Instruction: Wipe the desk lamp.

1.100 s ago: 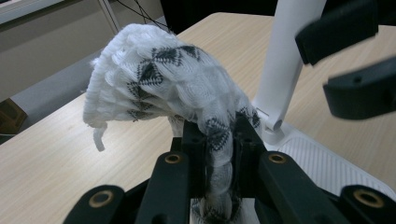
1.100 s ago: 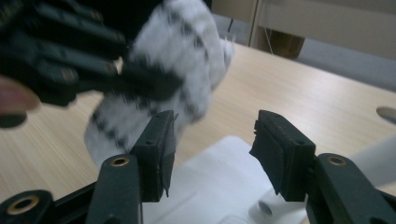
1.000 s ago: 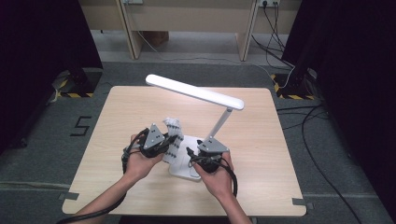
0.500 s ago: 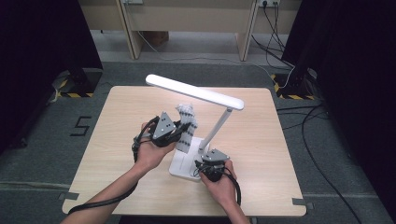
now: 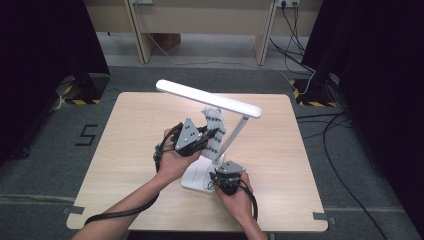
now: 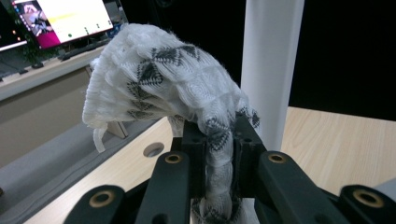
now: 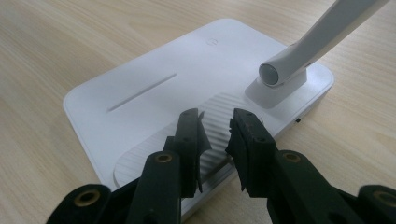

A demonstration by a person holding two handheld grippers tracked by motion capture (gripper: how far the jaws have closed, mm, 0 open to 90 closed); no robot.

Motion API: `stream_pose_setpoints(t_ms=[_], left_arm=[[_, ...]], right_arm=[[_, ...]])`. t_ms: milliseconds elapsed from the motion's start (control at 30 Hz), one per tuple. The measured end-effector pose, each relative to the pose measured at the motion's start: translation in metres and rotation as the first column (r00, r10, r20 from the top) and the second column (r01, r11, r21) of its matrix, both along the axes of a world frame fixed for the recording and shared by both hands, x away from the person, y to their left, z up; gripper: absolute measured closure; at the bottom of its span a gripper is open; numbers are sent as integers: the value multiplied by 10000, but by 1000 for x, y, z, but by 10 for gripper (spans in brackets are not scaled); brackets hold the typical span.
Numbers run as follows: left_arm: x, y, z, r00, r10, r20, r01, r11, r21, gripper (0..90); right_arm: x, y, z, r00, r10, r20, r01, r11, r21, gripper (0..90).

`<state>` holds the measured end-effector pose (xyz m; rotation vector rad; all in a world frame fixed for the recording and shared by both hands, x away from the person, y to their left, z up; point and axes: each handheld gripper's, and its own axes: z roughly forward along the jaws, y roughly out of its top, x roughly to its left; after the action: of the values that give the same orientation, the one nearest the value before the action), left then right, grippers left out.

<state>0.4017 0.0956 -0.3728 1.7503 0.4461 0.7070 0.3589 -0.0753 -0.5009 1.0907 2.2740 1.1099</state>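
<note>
The left gripper [image 6: 219, 140] is clamped on a patterned cloth [image 6: 163, 84], lifted beside the lamp [image 5: 210, 97] stem. The right gripper [image 7: 217, 133], jaws slightly apart, rests over the lamp base [image 7: 154, 79] on the counter [image 5: 125, 130]. Likely next: wiping the stem while steadying the base.
</note>
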Motion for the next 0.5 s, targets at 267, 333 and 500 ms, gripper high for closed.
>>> stream_pose_setpoints(t_ms=[267, 333, 500], left_arm=[[1, -8, 4, 9989, -284, 374, 290, 9994, -163, 788], [1, -11, 4, 9985, -349, 431, 357, 9992, -184, 788], [1, -16, 3, 9977, -450, 507, 461, 9987, -218, 788]], right_arm=[[0, 0, -2, 10000, -5, 93, 4, 9999, 131, 728], [0, 0, -2, 10000, -3, 84, 2, 9999, 113, 728], [0, -1, -2, 9999, 0, 128, -2, 9999, 121, 727]])
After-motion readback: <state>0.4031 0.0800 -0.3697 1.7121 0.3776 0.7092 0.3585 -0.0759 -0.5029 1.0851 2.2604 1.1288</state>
